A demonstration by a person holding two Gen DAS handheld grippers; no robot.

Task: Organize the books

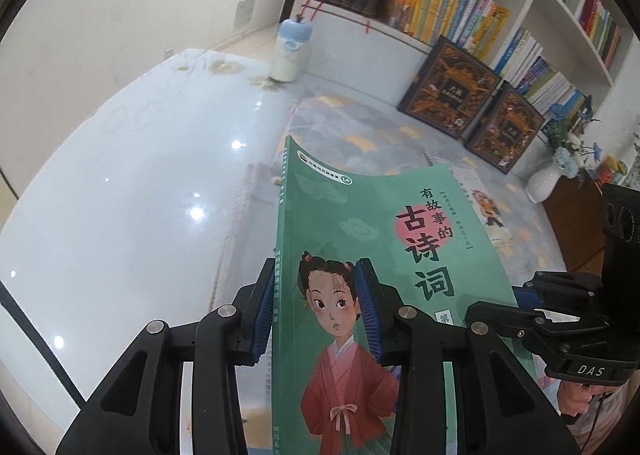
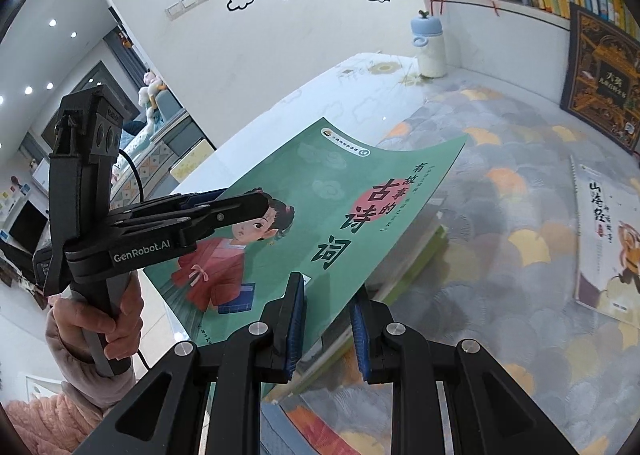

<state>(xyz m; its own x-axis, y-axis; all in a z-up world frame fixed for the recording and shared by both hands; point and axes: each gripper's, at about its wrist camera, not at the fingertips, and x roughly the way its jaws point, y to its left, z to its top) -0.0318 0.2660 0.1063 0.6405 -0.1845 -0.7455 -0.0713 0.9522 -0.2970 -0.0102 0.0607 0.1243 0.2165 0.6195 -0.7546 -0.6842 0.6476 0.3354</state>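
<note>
The green book (image 1: pixel 384 255) is held off the table (image 1: pixel 140 195), cover up, its long axis running away from both claws toward the bookshelf (image 1: pixel 520 7); its far corners curl upward. The left claw (image 1: pixel 316 295) is narrowly closed on the book's spine edge, one pad on the cover and one under it. The right claw (image 2: pixel 326 303) is narrowly closed on the opposite edge, near corner. A stack of books (image 2: pixel 416 255) lies directly beneath the green book, on a scallop-patterned mat (image 2: pixel 500 235). Beyond the book, a bottle (image 1: pixel 291 51) stands on the glossy table by the white wall. Two dark ornate volumes (image 1: pixel 472 103) are leaned against the bookshelf.
</note>
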